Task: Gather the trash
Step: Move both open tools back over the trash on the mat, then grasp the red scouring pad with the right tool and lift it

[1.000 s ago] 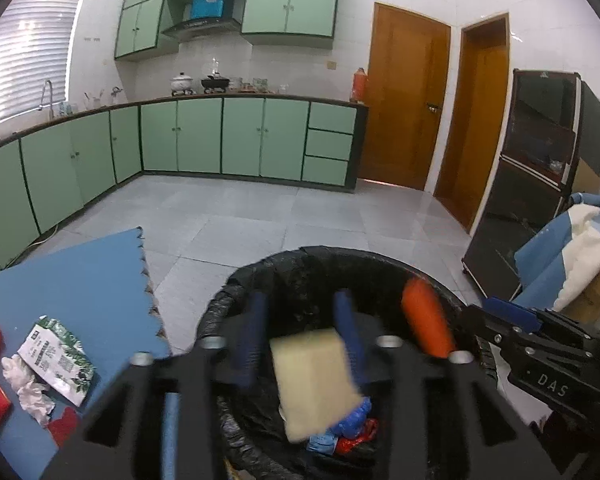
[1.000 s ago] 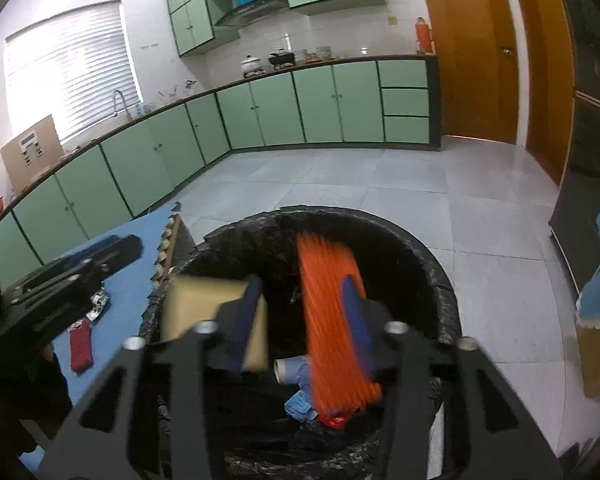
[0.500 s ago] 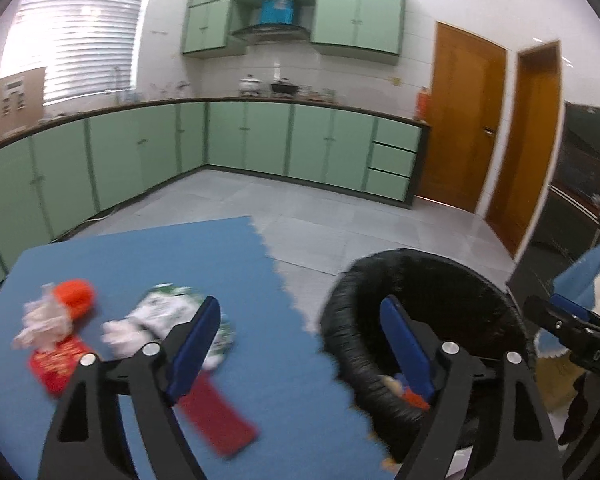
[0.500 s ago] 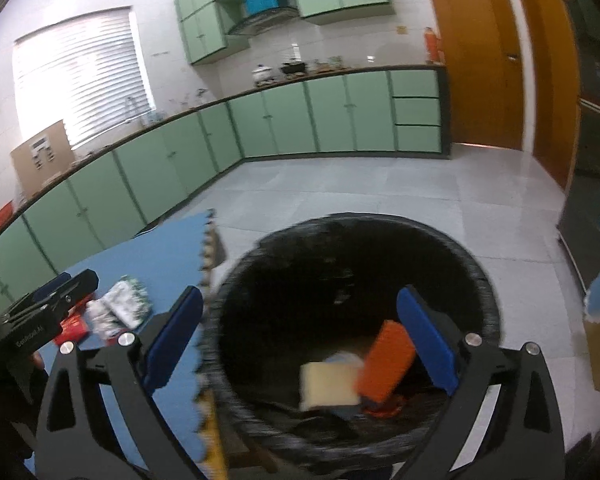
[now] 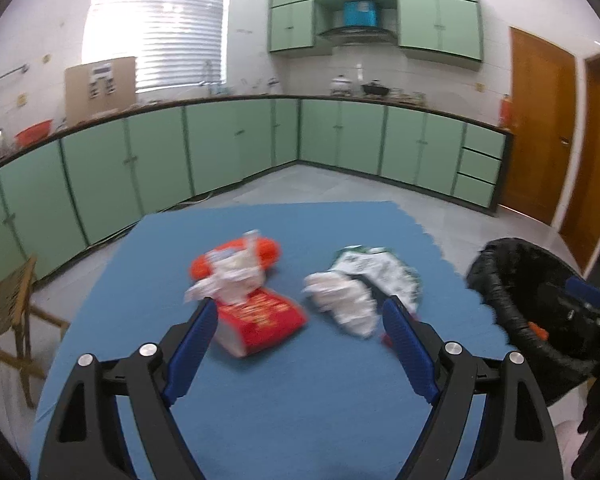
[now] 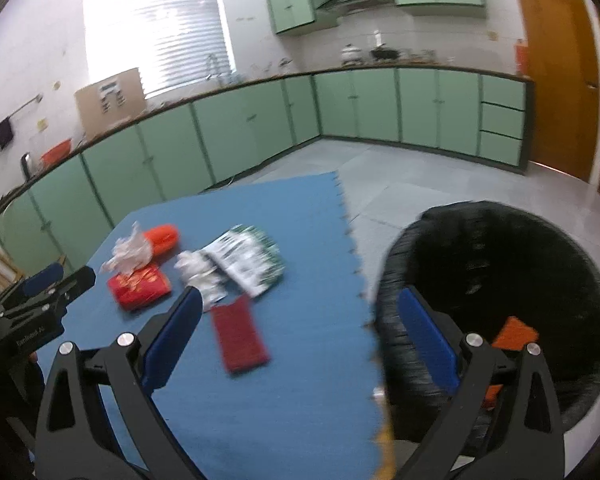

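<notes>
Trash lies on a blue foam mat (image 5: 284, 392): a red packet (image 5: 260, 320), crumpled white paper (image 5: 236, 272) over an orange item (image 5: 268, 250), a white tissue wad (image 5: 340, 304), and a green-white wrapper (image 5: 380, 272). My left gripper (image 5: 296, 316) is open and empty, hovering just before the red packet and tissue. My right gripper (image 6: 300, 308) is open and empty, spanning the mat edge and the black-lined bin (image 6: 500, 240). A dark red flat packet (image 6: 240, 334) lies between its fingers. An orange item (image 6: 514, 334) lies inside the bin.
The bin (image 5: 512, 280) stands off the mat's right edge on grey tile floor. Green cabinets line the far walls. A wooden chair (image 5: 8, 312) stands left of the mat. Wooden doors (image 5: 540, 128) are at the right.
Both grippers opened and dropped a yellow piece and an orange item into the bin. Both have swung left from the bin toward the trash on the mat.
</notes>
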A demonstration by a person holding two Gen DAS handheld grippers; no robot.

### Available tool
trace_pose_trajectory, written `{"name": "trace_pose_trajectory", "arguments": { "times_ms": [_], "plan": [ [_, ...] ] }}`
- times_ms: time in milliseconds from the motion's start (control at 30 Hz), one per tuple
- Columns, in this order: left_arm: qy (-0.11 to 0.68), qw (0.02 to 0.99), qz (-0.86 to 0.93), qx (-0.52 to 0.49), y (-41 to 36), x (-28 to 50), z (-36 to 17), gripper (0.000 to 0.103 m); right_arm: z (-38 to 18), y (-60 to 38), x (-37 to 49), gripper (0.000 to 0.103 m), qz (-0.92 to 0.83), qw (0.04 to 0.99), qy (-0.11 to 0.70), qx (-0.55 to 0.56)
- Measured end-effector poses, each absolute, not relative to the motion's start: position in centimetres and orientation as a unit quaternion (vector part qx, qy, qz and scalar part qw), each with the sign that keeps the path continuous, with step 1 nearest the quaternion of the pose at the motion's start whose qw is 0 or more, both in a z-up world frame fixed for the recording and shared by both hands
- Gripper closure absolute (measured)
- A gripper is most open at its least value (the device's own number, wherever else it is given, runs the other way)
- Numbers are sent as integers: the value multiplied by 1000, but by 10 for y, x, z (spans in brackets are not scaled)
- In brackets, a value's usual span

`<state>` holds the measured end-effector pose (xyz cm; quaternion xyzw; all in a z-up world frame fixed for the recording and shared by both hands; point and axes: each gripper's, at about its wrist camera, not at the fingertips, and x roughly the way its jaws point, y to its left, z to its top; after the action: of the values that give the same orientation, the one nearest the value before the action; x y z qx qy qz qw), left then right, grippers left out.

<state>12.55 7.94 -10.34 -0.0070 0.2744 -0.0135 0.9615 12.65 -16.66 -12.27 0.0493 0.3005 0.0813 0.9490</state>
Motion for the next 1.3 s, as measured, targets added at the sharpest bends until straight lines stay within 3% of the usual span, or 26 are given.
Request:
{"name": "trace_pose_trajectory", "arguments": {
  "times_ms": [600, 767, 1033, 1167, 1300],
  "plan": [
    [324, 945, 28, -17, 119, 139, -152, 20, -179, -96, 169, 8, 111, 924, 366, -4],
    [334, 942, 29, -15, 119, 145, -160, 20, -189, -93, 177, 20, 120, 915, 385, -9],
    [345, 938, 26, -13, 118, 150, -167, 20, -203, -92, 186, 30, 123, 901, 416, -9],
    [347, 937, 25, -12, 117, 152, -167, 20, -207, -94, 189, 51, 126, 895, 428, -5],
    [347, 938, 25, -12, 117, 152, -167, 20, -206, -95, 187, 57, 131, 896, 425, -11]
  ]
}}
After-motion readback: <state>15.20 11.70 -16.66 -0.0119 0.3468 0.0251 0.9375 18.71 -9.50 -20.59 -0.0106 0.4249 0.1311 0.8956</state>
